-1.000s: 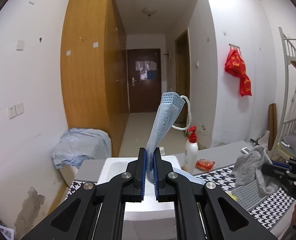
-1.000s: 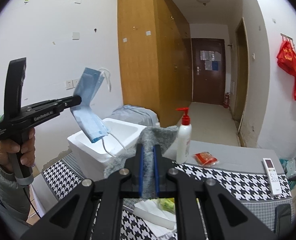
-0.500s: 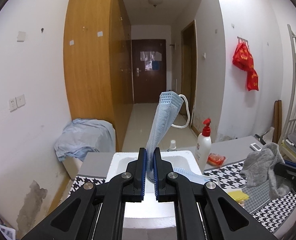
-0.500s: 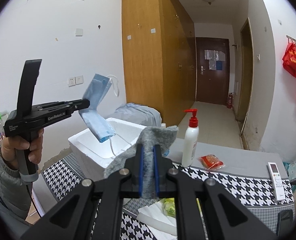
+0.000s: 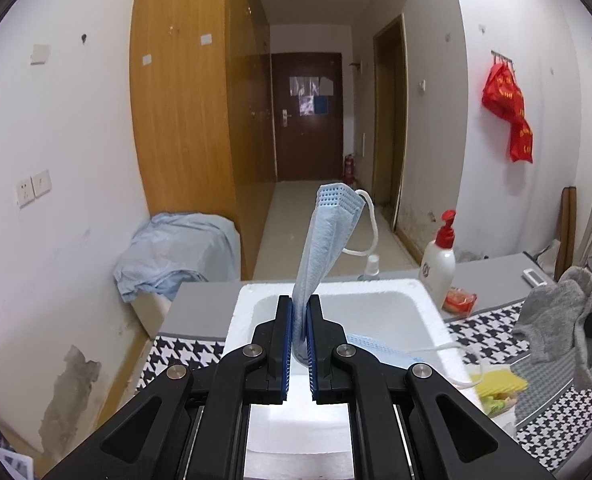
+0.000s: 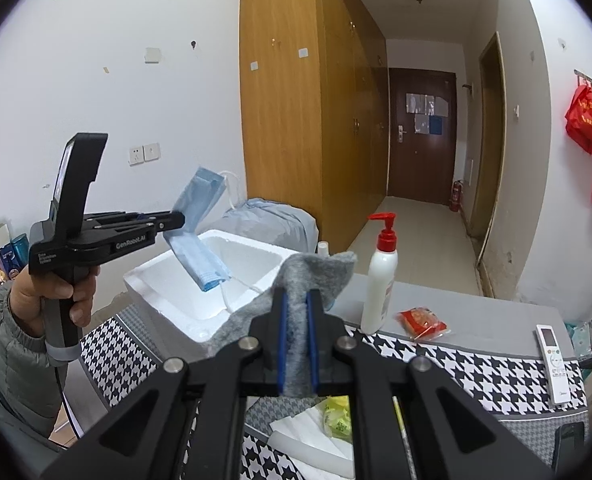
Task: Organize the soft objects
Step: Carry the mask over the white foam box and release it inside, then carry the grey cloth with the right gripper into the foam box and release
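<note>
Left wrist view: left hand-held gripper clamped on blue face mask, mid-fold pinched between pads; one end upright above the tips, other end trailing right over the foam box rim, white ear loop hanging off.
Mask position: held in air over white foam box; box interior open below the tips.
Right wrist view: right hand-held gripper clamped on grey cloth; cloth bunched above the pads, tail draping down-left toward the box.
Cloth position: off the counter, near the box's right side; seen from left wrist at far right.
Left unit from right view: left hand on the pistol grip, mask hanging tilted over the box.
Counter: grey top, houndstooth cloth on the near part.
Other items: pump bottle upright just beside the box; red packet next to it; remote at right; yellow-green packet and white tissue below the right tips.
</note>
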The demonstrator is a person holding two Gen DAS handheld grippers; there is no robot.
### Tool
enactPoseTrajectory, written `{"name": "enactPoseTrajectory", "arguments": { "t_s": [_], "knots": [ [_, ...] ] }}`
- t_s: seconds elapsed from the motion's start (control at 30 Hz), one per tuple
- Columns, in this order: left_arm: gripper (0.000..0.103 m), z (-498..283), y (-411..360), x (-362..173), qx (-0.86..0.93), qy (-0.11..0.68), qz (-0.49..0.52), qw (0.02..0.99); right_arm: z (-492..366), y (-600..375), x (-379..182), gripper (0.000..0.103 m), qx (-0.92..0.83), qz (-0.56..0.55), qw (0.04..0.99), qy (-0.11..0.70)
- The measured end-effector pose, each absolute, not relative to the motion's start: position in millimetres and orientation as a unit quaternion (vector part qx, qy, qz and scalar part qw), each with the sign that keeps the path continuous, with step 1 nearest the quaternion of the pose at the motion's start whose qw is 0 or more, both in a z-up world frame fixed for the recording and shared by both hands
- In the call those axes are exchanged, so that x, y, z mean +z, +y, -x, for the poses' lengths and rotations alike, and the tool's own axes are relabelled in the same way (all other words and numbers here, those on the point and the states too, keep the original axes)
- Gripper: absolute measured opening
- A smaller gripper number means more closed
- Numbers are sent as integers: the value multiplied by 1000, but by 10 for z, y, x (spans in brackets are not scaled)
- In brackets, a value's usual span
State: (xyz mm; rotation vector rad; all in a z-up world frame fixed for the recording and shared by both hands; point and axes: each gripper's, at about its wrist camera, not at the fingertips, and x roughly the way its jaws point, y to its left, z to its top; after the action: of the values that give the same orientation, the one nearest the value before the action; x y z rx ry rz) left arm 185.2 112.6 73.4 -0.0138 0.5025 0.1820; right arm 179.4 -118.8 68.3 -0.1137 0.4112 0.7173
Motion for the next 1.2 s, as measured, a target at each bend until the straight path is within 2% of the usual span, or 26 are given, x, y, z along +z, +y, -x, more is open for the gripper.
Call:
{"name": "enactPoseTrajectory", "arguments": {
  "t_s": [0.07, 0.13, 0.27, 0.4, 0.5, 0.63, 1.2],
  "knots": [
    [25, -1857, 1151, 718, 85, 253, 10, 964, -1813, -1163, 678, 12, 348, 55, 914, 203],
    [67, -1849, 1171, 711, 87, 252, 12, 964, -1820, -1136, 681, 12, 348, 57, 913, 204],
    [72, -1798, 1214, 713, 93, 242, 15, 966, -1819, -1114, 687, 12, 347, 59, 914, 203],
    [92, -1701, 1252, 717, 92, 230, 27, 968, -1811, -1074, 702, 12, 346, 63, 914, 201],
    [99, -1573, 1265, 747, 97, 211, 21, 972, -1793, -1049, 721, 12, 345, 65, 915, 198],
    [102, -1456, 1299, 792, 96, 201, 20, 975, -1768, -1001, 775, 12, 345, 67, 917, 191],
    [102, -1090, 1547, 877, 119, 175, 29, 977, -1761, -672, 860, 12, 357, 83, 912, 183]
  ]
}}
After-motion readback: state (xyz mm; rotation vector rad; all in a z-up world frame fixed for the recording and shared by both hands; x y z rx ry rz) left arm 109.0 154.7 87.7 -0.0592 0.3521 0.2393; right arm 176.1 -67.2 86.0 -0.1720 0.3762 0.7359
